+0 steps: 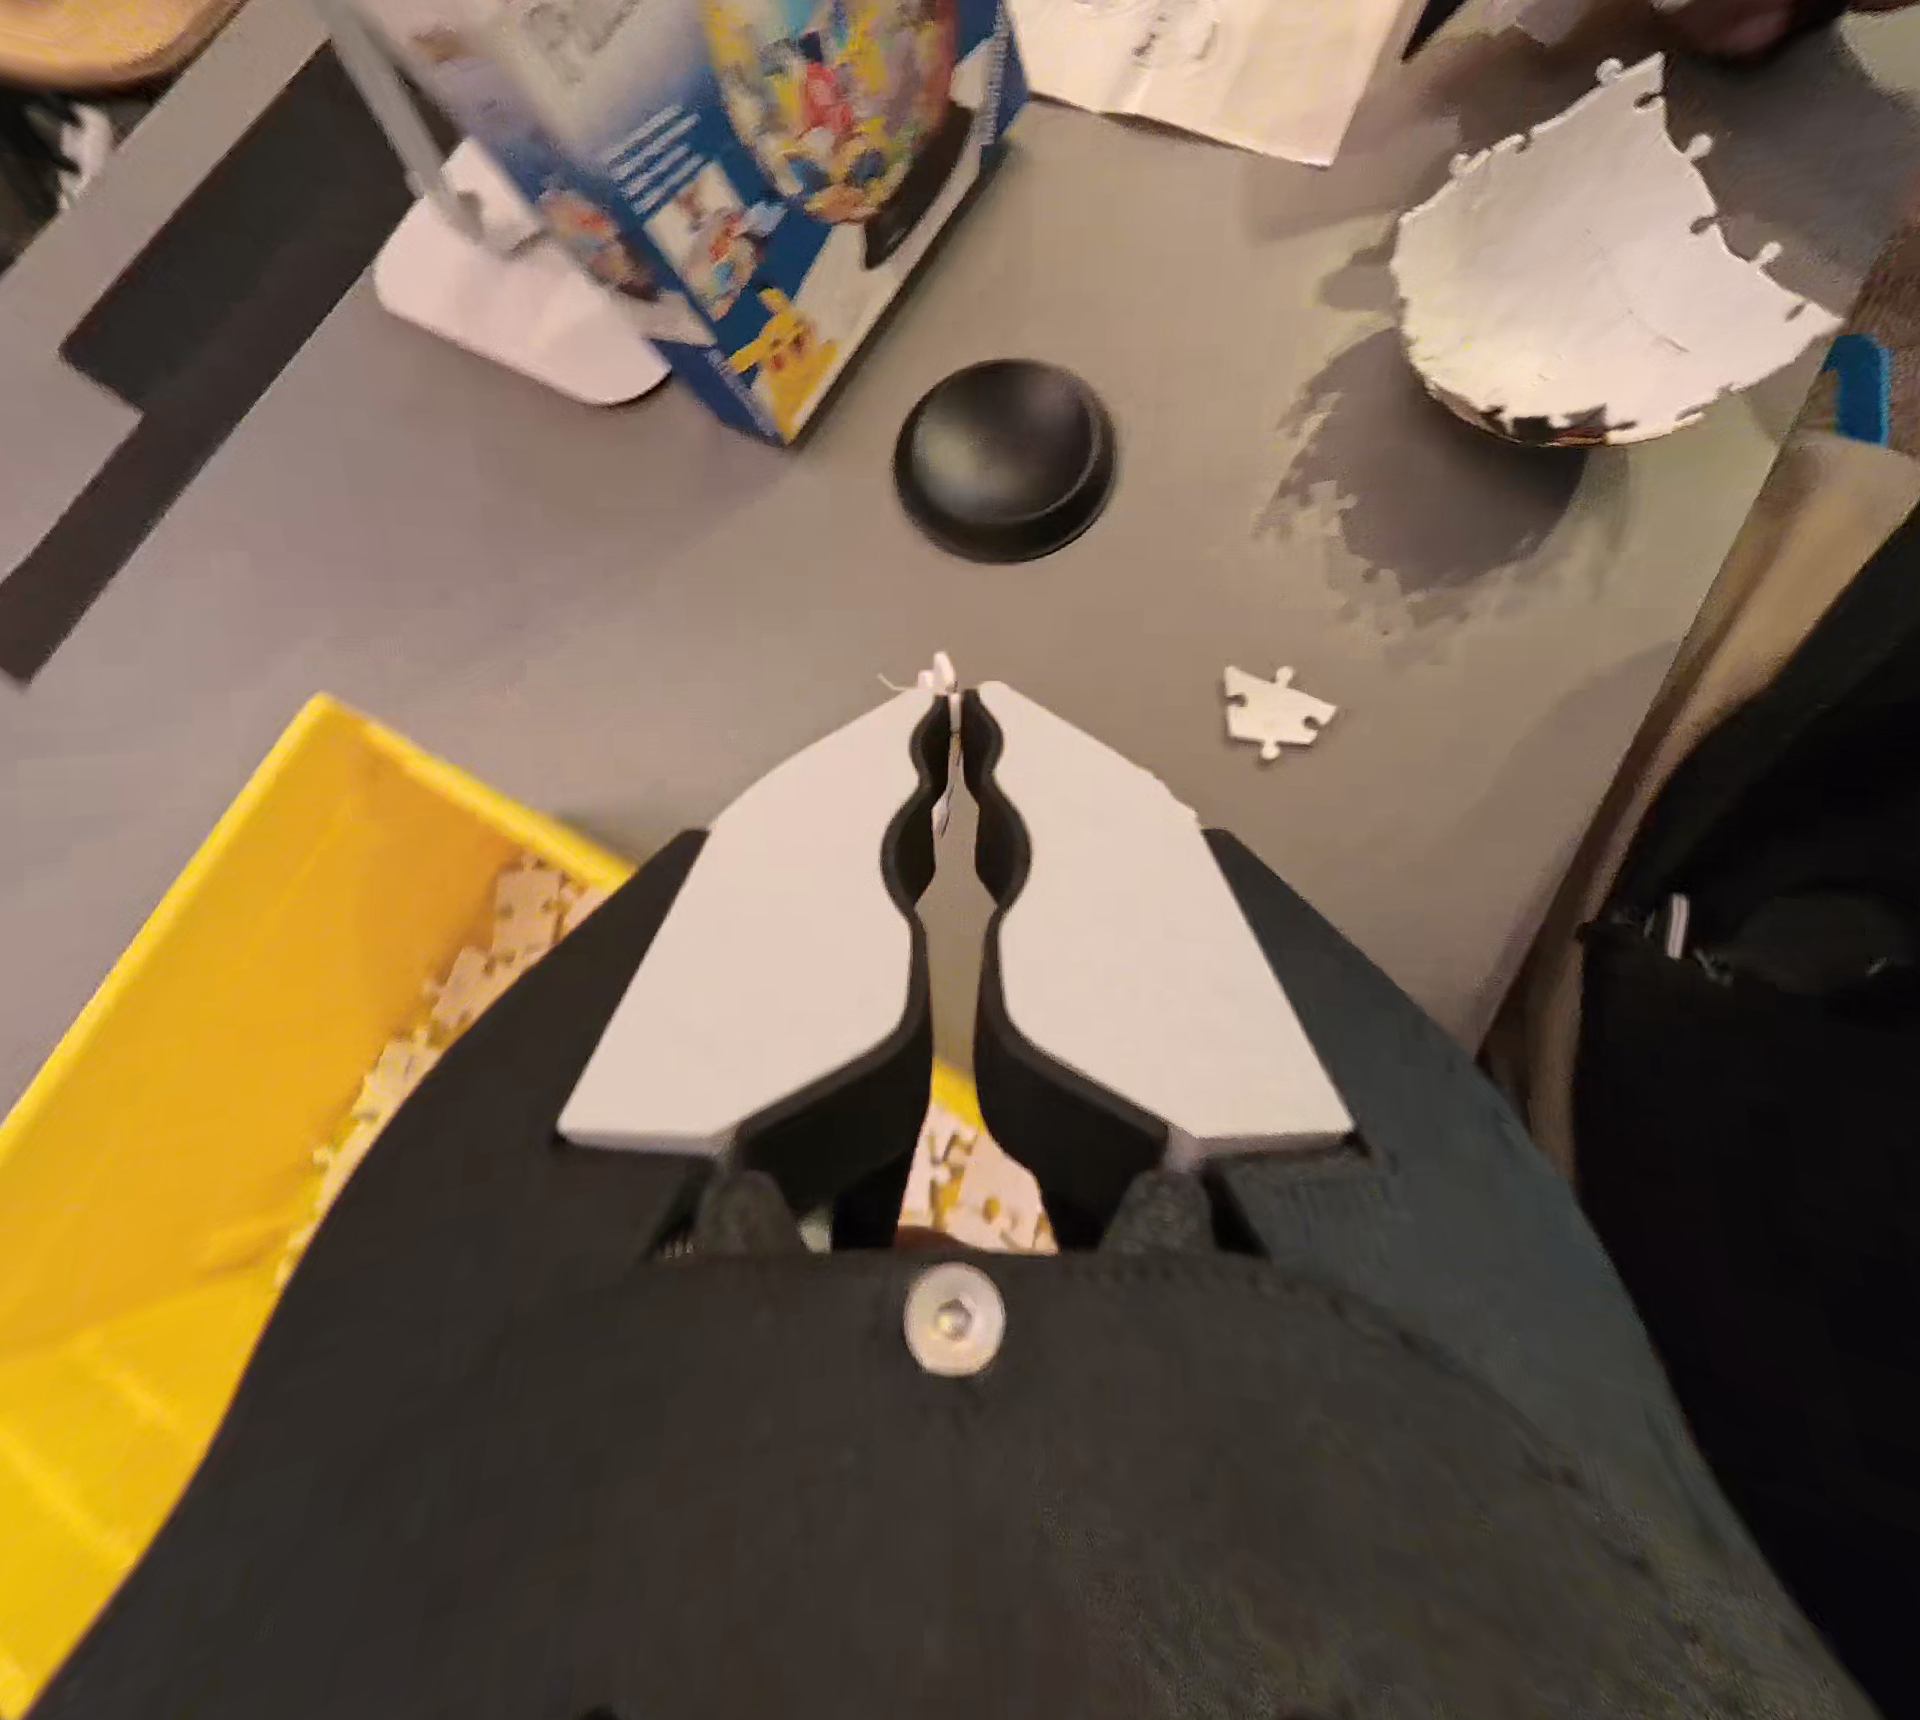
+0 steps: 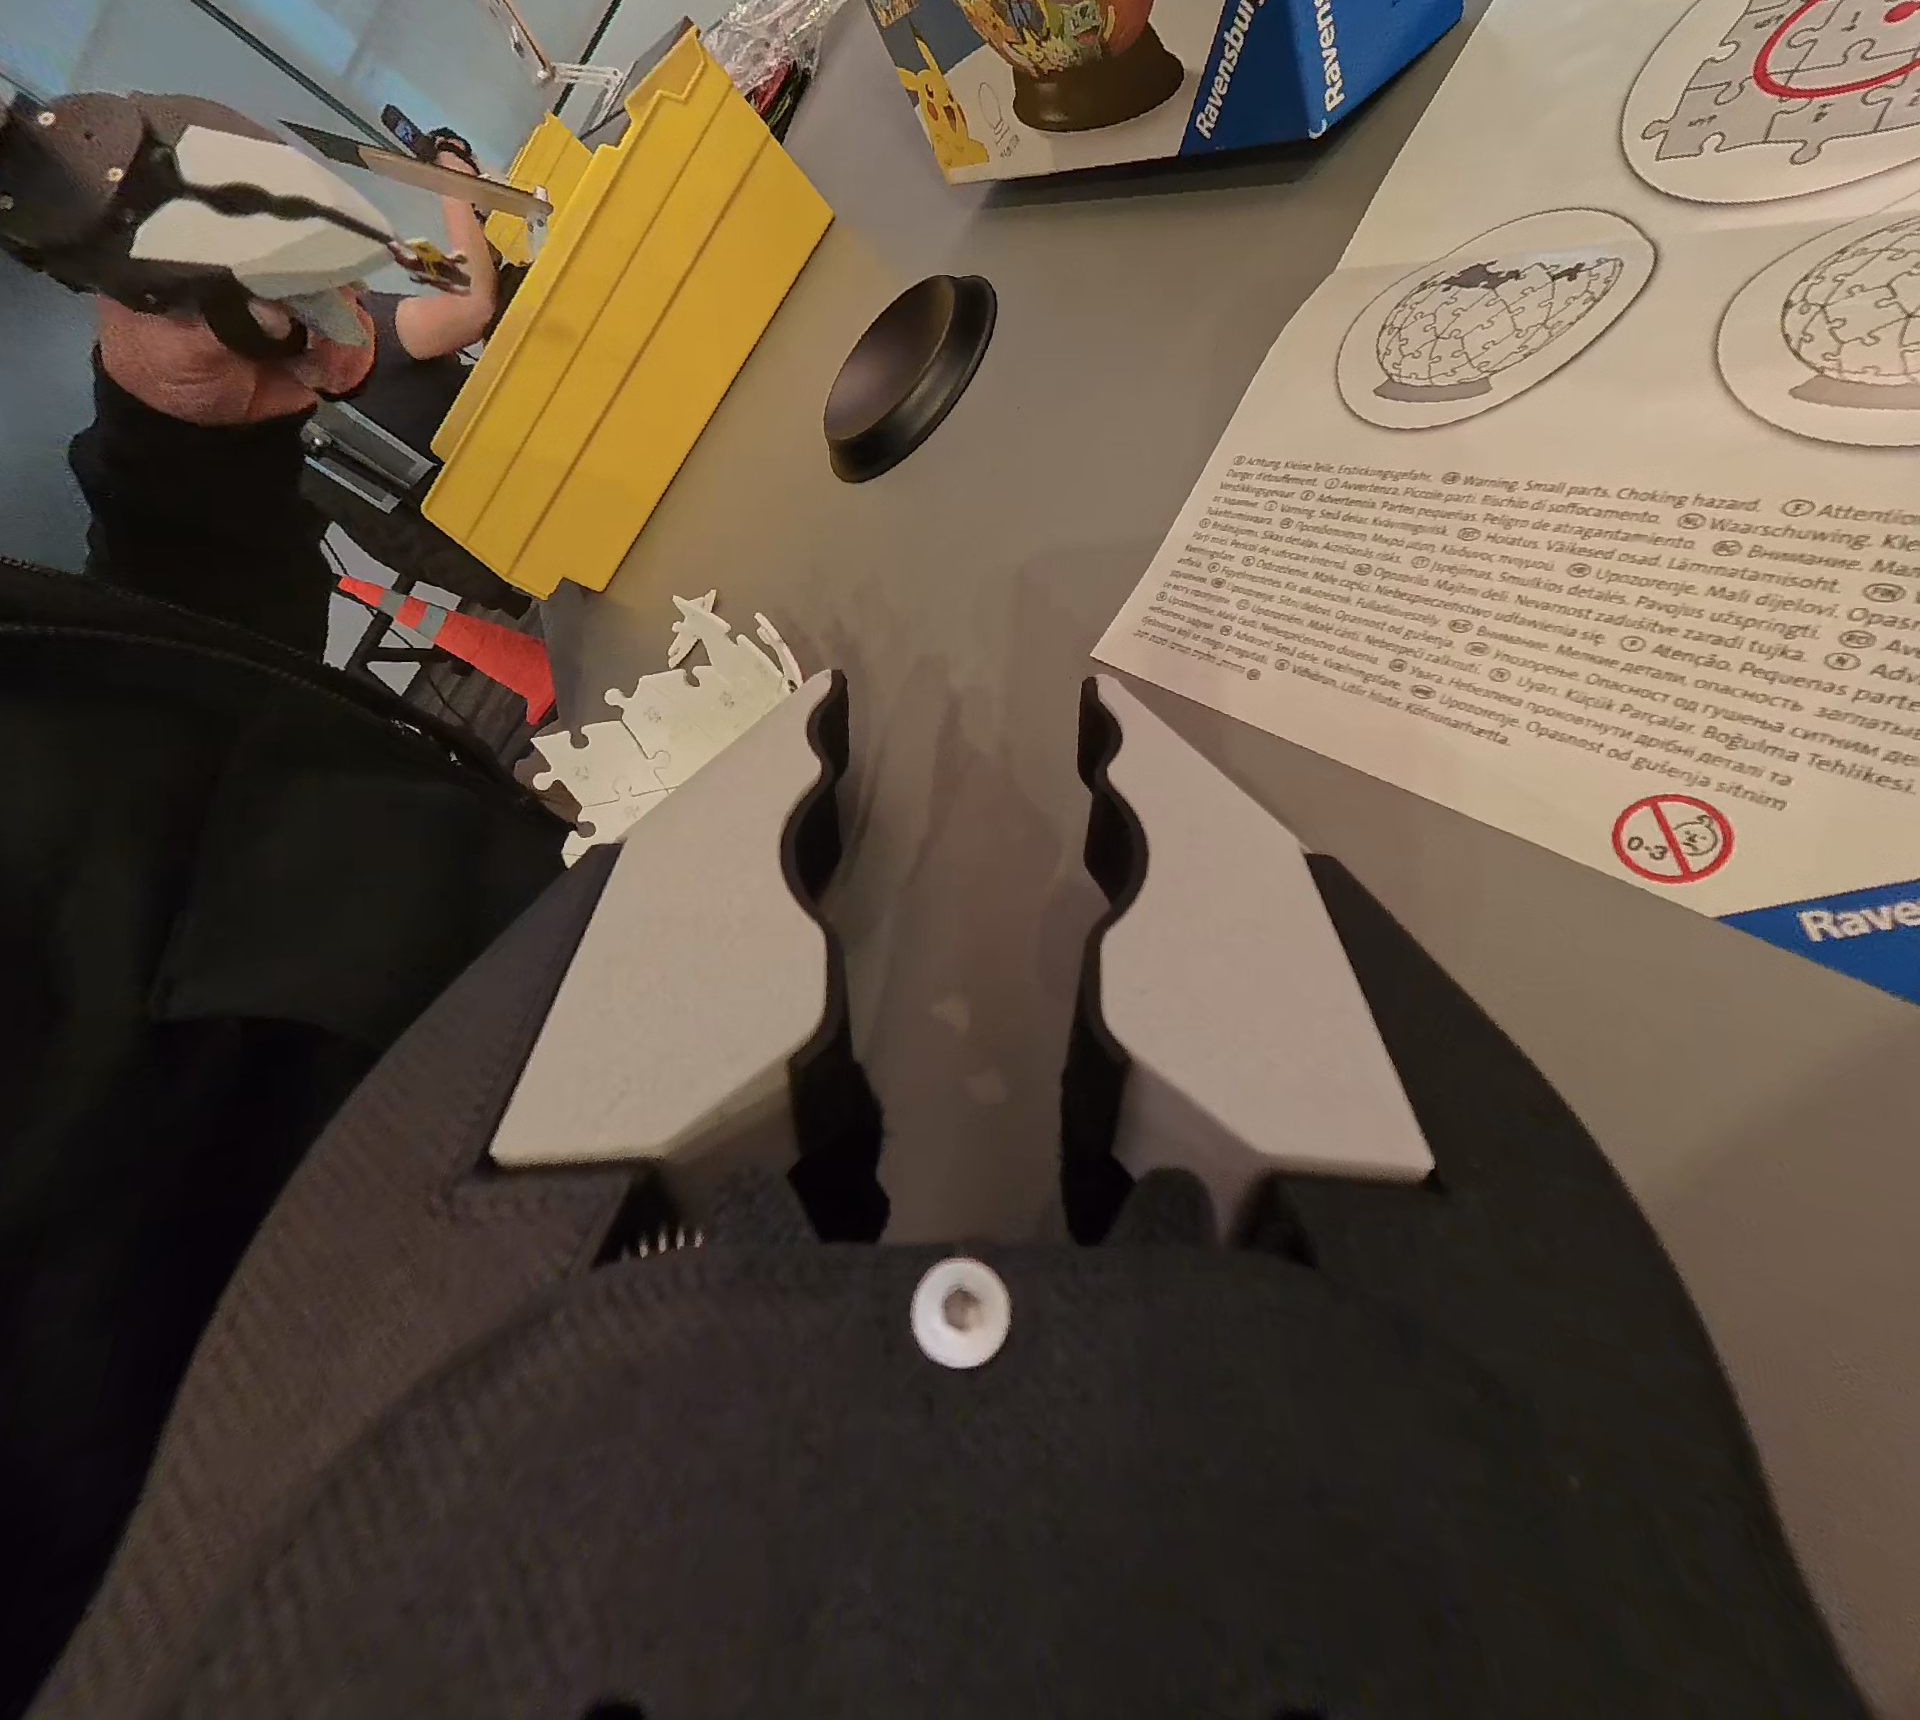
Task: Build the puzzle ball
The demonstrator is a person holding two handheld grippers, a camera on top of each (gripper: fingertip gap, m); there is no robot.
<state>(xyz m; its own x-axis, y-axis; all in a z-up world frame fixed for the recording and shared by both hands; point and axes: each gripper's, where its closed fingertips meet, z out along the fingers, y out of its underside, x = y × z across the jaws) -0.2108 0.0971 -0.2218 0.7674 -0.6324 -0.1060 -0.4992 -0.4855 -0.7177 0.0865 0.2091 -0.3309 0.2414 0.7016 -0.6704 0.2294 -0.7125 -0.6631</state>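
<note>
Left gripper (image 1: 954,702) above the yellow bin (image 1: 156,995) of loose pieces — fingers (image 1: 810,839) pinched on a white puzzle piece (image 1: 943,678) at the very tips. Just beyond, on the grey counter (image 1: 623,590), a second piece (image 1: 1276,712); farther, black stand (image 1: 1004,461), part-built ball shell (image 1: 1579,299), box (image 1: 831,60). Right gripper (image 2: 961,714) low over bare counter — fingers (image 2: 727,891) spread apart, empty; shell edge (image 2: 665,725) just beside the left fingertip.

Soft indoor light. The left wrist view is smeared by motion blur, worst on the box (image 1: 727,91); the right is sharp. Both bend at the edges. The half-built ball (image 1: 1579,288) casts a jagged shadow on the surface (image 1: 623,590).
</note>
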